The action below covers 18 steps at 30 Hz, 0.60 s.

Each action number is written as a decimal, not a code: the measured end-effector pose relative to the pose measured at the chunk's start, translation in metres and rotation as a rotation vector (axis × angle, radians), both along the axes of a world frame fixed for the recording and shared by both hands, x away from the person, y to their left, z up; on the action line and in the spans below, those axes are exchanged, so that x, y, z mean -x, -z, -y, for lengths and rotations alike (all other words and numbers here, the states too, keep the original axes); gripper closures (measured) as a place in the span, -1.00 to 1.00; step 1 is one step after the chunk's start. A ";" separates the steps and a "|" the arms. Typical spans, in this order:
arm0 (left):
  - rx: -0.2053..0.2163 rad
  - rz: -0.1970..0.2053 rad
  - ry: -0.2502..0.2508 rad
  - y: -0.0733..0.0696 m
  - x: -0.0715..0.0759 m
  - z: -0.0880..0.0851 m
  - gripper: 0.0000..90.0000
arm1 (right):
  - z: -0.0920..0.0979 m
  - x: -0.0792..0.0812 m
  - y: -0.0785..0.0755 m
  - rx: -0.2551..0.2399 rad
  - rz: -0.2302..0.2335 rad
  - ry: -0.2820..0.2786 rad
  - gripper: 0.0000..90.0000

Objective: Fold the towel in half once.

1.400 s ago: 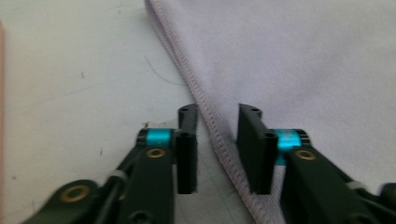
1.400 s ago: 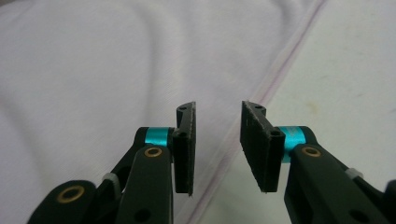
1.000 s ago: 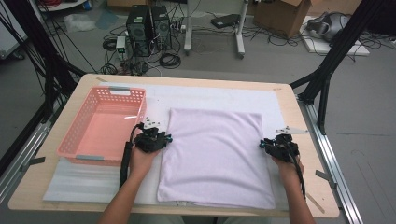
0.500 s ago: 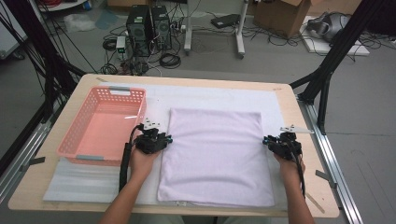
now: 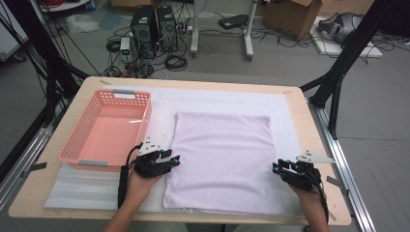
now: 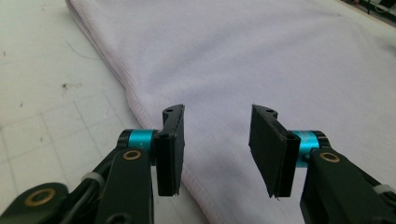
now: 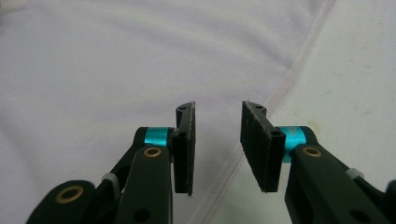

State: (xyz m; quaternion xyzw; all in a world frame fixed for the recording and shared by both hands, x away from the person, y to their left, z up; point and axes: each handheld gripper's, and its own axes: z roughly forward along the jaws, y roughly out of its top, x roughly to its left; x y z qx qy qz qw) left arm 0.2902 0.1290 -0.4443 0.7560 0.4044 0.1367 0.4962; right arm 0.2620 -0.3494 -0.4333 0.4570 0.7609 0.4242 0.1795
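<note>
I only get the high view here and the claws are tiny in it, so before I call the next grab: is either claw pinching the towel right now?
Observer: No. In the left gripper view the left claw stands open with nothing between its pads; its jaws have just been opening above the pale purple towel.
Operator: And the right one?
Observer: The right claw is open too, its jaws also just opening, nothing clamped.
Operator: Where is each against the towel's hem?
Observer: The left claw's left pad sits over the stitched hem, its other pad over cloth.
Operator: Right side?
Observer: There the hem runs up between the jaws, with white mat beyond it.
</note>
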 end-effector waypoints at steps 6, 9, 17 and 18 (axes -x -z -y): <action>0.045 0.033 0.016 -0.003 0.026 -0.007 0.24 | -0.010 0.030 -0.003 -0.012 0.026 -0.068 0.45; 0.054 0.034 0.028 -0.001 0.039 -0.007 0.26 | -0.018 0.042 -0.004 -0.021 0.025 -0.090 0.44; 0.058 0.049 0.041 -0.001 0.076 -0.010 0.30 | -0.045 0.072 -0.003 -0.028 0.019 -0.219 0.43; 0.061 0.049 0.039 -0.001 0.079 -0.011 0.30 | -0.048 0.075 -0.002 -0.024 0.022 -0.239 0.43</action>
